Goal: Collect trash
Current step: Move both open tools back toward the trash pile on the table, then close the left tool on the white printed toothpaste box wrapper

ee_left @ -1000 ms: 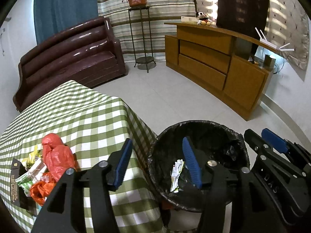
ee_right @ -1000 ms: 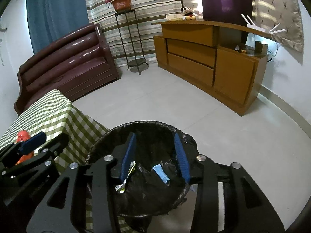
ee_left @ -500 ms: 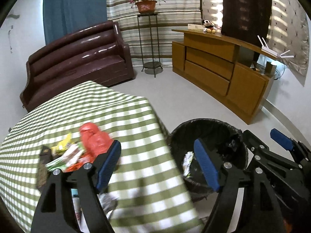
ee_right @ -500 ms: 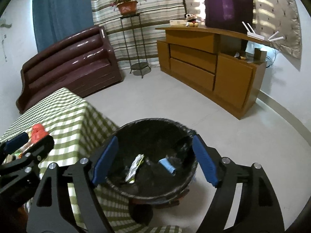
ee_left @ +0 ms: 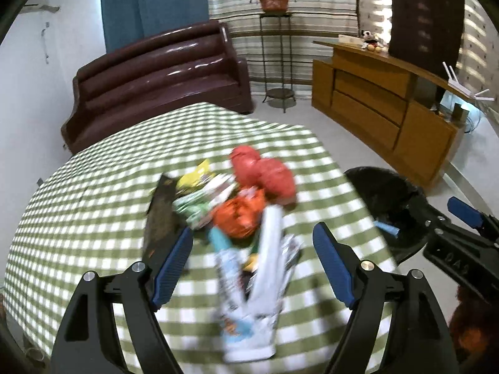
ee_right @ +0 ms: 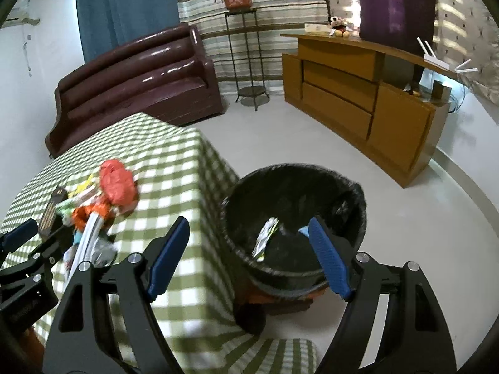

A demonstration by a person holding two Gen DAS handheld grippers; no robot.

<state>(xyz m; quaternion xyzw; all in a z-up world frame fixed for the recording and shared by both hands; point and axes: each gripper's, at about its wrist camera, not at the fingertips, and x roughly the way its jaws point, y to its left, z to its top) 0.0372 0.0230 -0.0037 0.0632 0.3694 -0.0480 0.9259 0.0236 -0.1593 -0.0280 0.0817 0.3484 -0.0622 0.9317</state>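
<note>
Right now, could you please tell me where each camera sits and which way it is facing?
Left wrist: on the left claw, angled down at the trash pile on the checked table; its open jaws and the right claw show.
Right wrist: on the right claw, angled down at the black bin beside the table; its open jaws and the left claw show.
Shared: pile, bin, table, sofa, cabinet.

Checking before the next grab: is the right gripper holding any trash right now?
No, the right gripper stands open with nothing between its blue pads, above the bin.
</note>
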